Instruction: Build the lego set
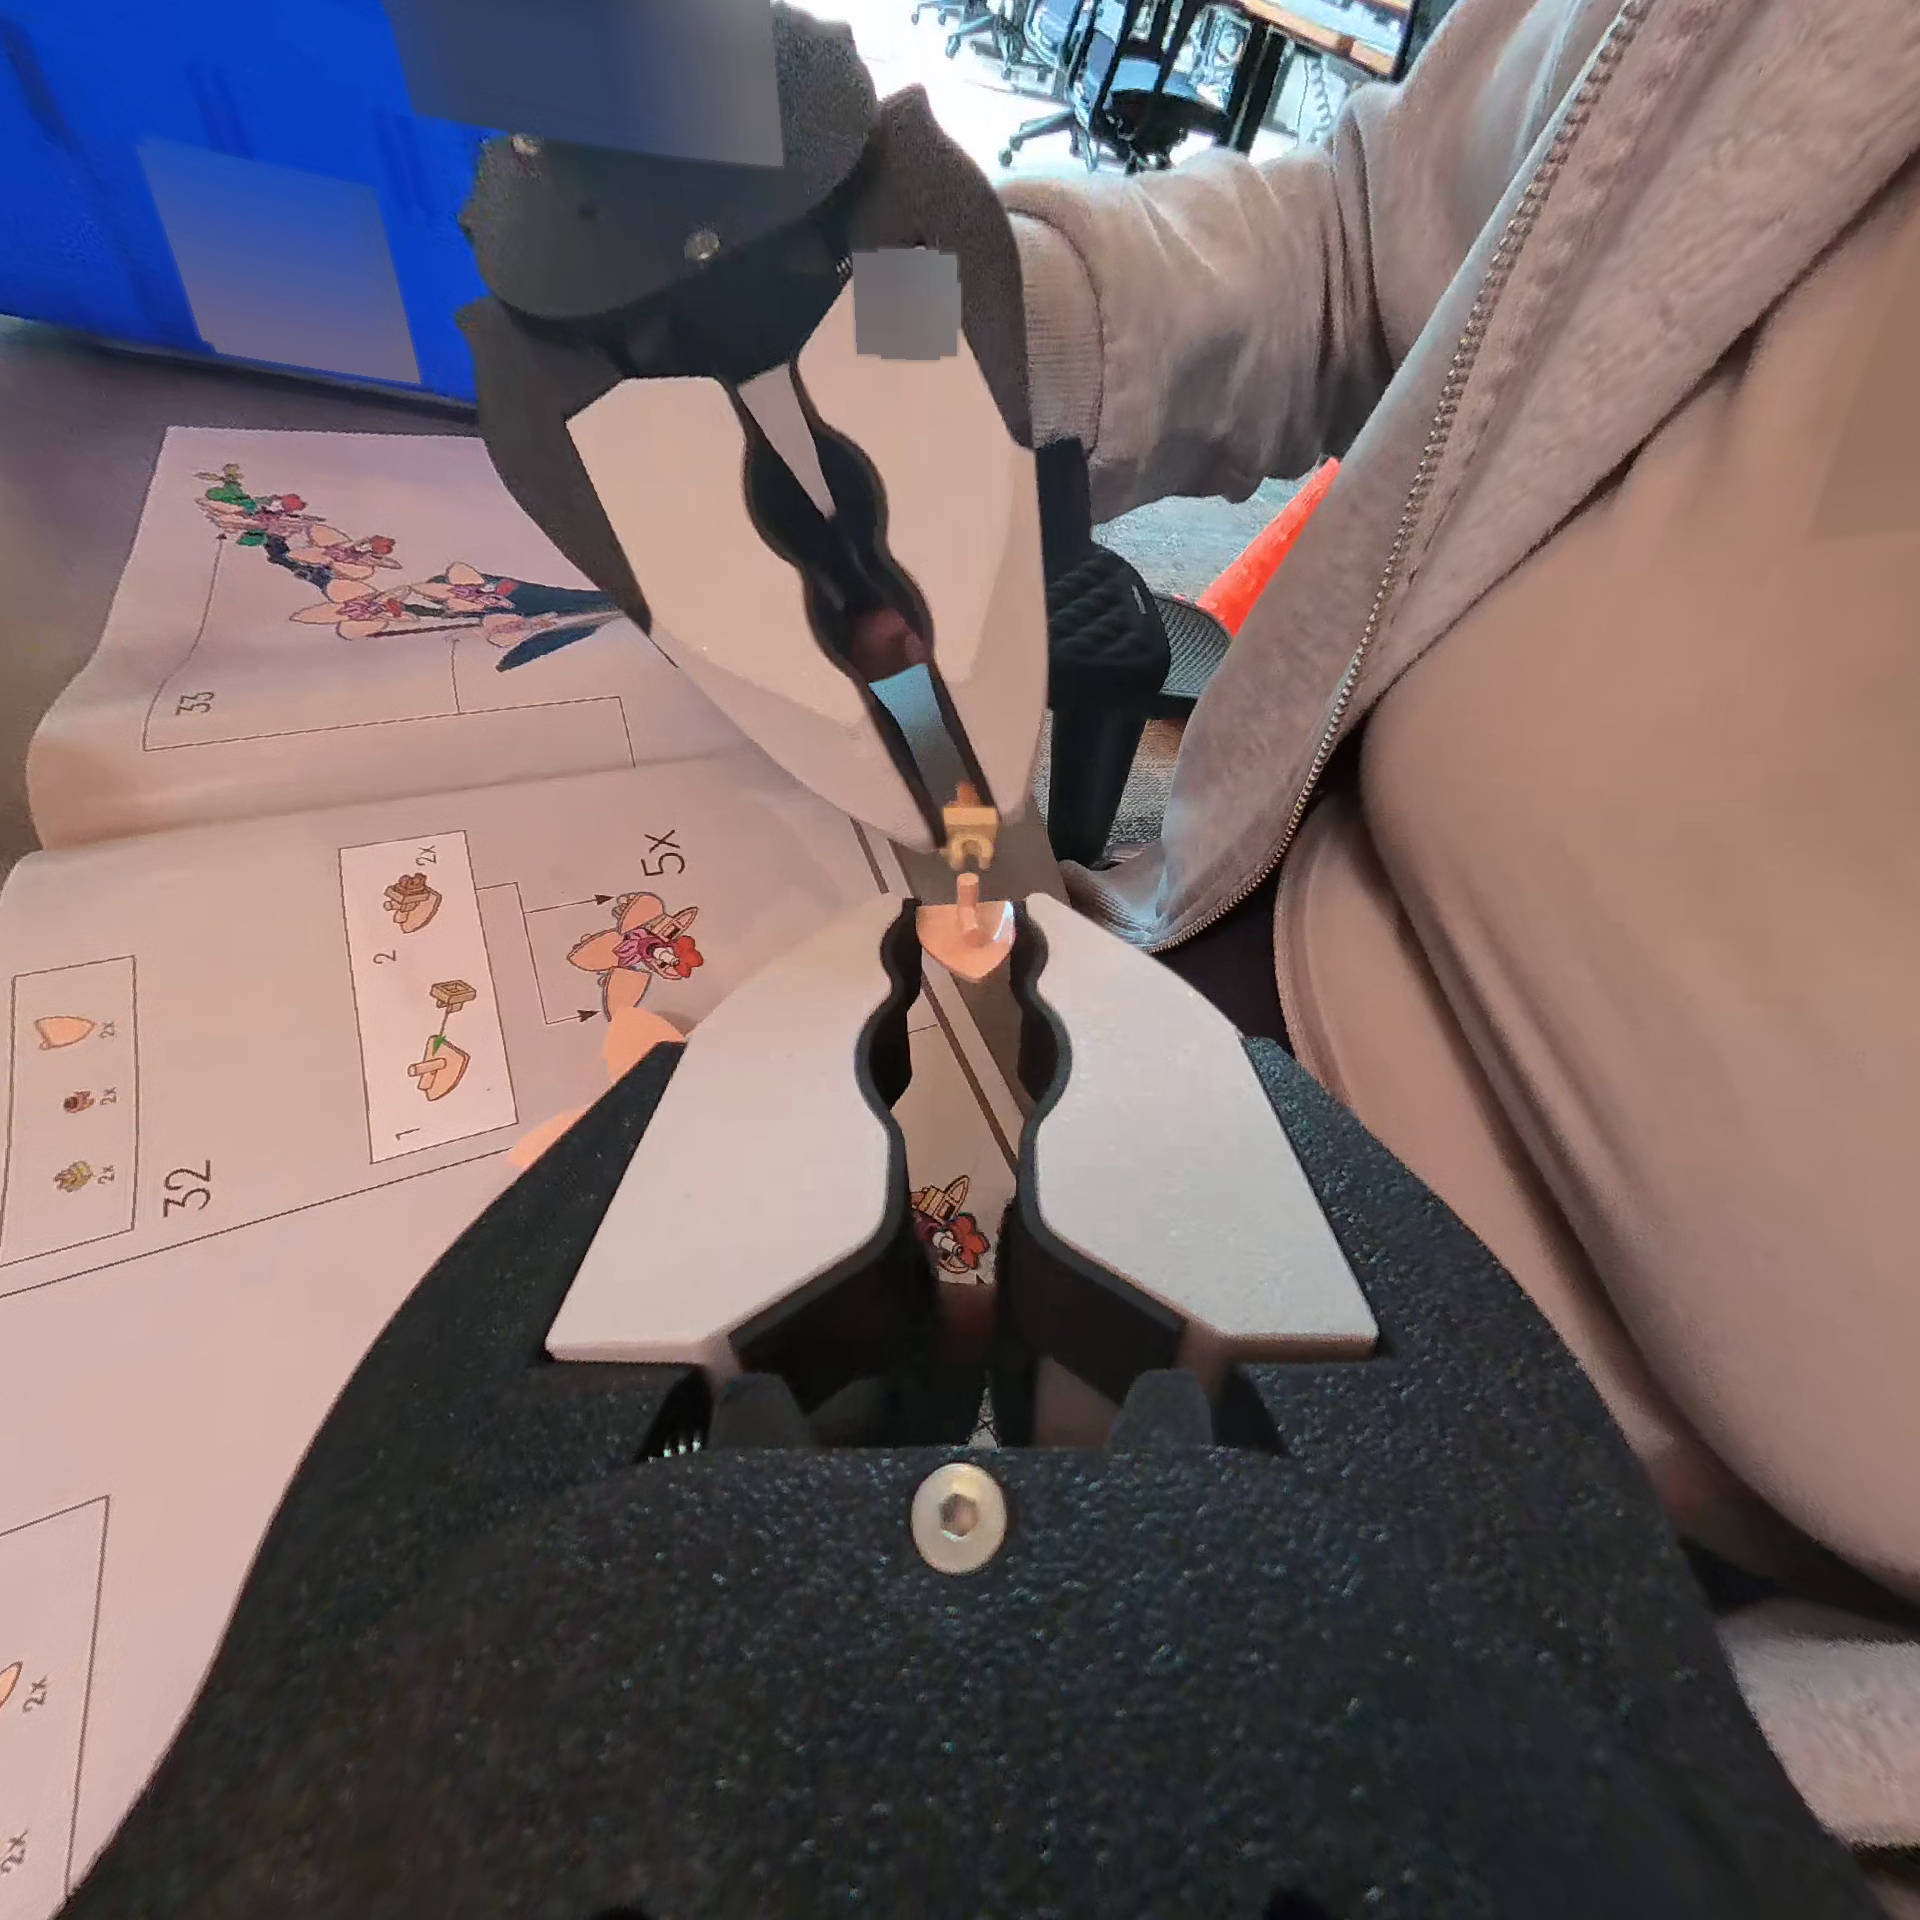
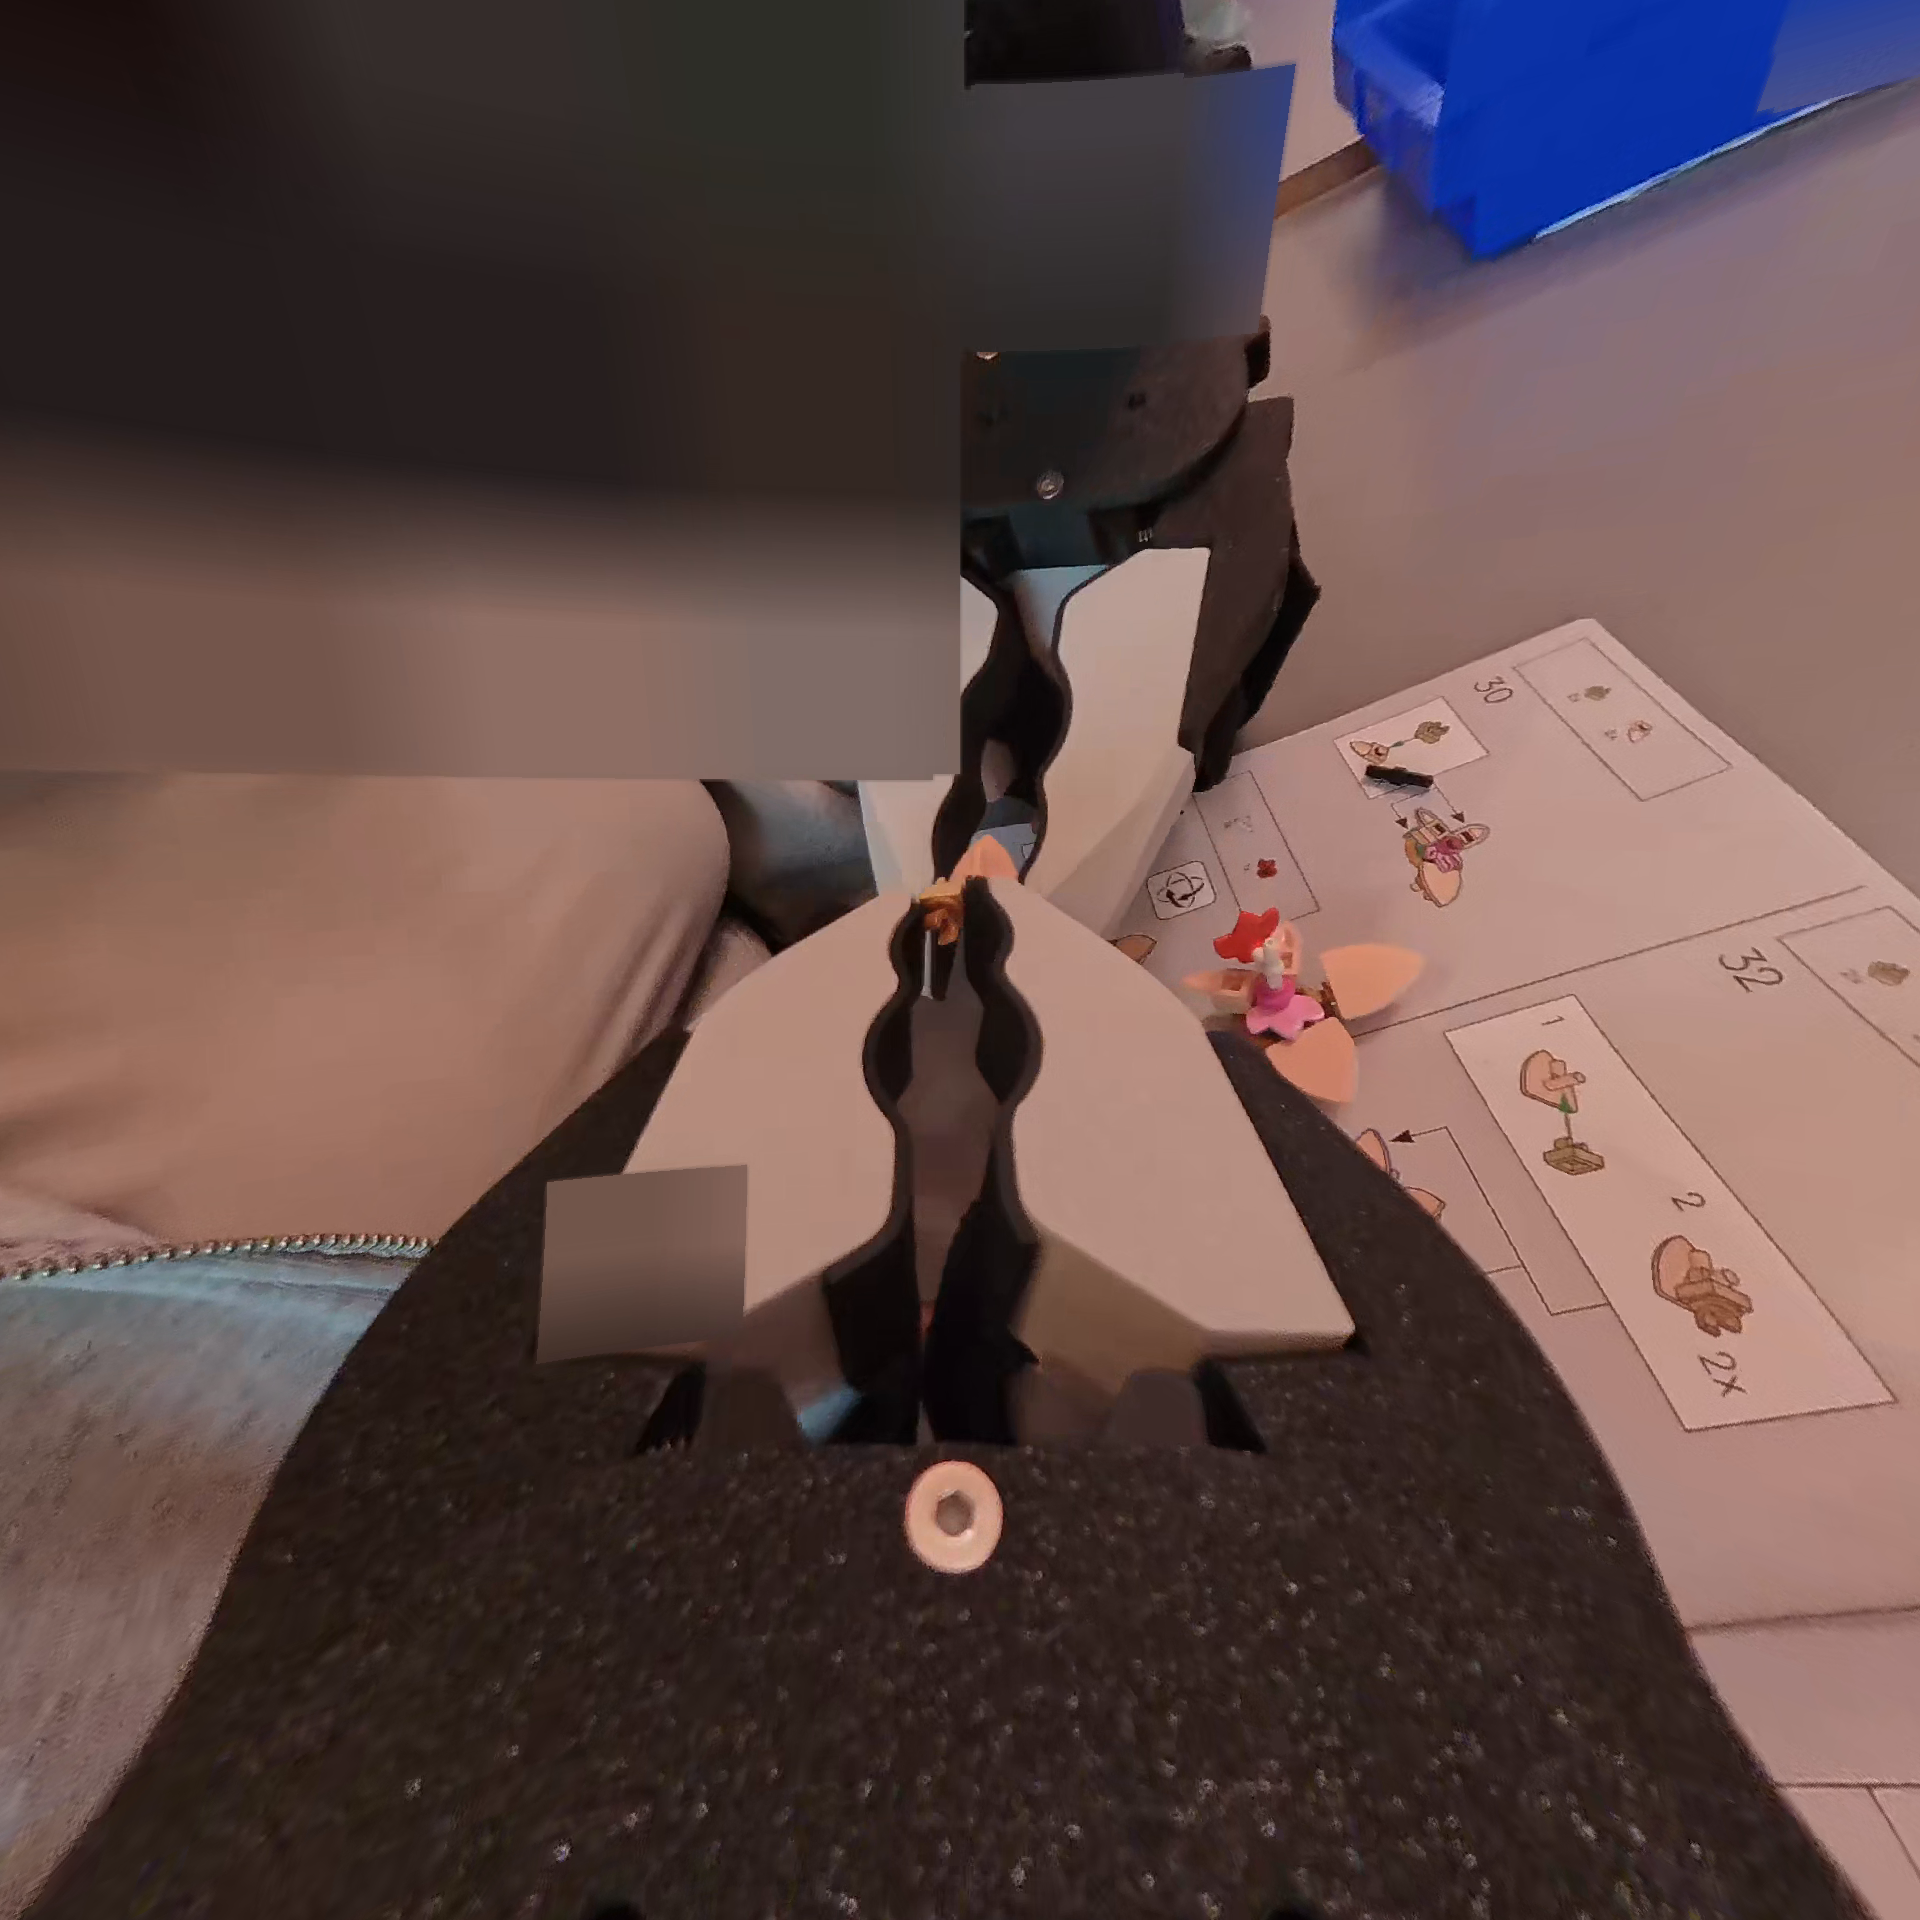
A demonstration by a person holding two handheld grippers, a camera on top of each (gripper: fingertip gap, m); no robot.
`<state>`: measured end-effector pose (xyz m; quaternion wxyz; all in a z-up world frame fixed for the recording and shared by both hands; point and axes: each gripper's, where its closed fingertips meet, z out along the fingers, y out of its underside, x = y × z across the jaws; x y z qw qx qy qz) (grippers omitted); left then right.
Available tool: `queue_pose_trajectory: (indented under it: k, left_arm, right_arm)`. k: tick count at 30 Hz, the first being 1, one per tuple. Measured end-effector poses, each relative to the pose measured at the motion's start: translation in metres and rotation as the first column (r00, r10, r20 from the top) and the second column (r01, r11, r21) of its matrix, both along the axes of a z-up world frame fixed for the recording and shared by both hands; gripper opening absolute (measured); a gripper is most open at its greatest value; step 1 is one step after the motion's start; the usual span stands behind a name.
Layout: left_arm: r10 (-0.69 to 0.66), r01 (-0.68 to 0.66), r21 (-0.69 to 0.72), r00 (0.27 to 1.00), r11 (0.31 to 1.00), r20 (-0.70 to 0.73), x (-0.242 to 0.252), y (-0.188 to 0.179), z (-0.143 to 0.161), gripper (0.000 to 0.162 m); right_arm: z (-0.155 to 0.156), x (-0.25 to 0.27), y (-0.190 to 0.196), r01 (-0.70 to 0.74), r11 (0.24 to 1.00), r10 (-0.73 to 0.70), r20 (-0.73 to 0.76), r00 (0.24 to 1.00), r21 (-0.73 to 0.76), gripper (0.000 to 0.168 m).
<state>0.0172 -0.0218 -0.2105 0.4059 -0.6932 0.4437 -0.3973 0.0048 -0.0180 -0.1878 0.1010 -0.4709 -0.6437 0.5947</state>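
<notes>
My left gripper is shut on a peach petal piece with a small upright peg. My right gripper comes down from above, shut on a small tan clip piece held just above that peg, a small gap apart. In the right wrist view my right gripper pinches the tan piece, with the peach petal and the left gripper just beyond. A partly built flower with red, pink and peach parts lies on the open instruction booklet.
The booklet lies open on the grey table. Loose peach petals lie on it by my left gripper. A blue bin stands at the table's far side. The person's beige jacket fills the right side. A small black piece lies on the page.
</notes>
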Motion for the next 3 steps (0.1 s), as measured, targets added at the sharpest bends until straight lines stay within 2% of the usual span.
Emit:
queue_pose_trajectory:
  k: [1,3]
  left_arm:
    - [0.002,-0.002,0.001,1.0,1.0,0.005,-0.0001,0.0002,0.0007,0.016]
    - [0.006,-0.007,0.009,0.999,1.0,0.034,-0.0007,0.0011,0.0047,0.016]
  right_arm:
    - [0.0005,-0.0005,-0.0007,0.001,1.0,-0.001,-0.004,1.0,0.006,0.007]
    - [0.0017,-0.001,-0.0006,0.004,1.0,-0.004,-0.014,1.0,0.011,0.007]
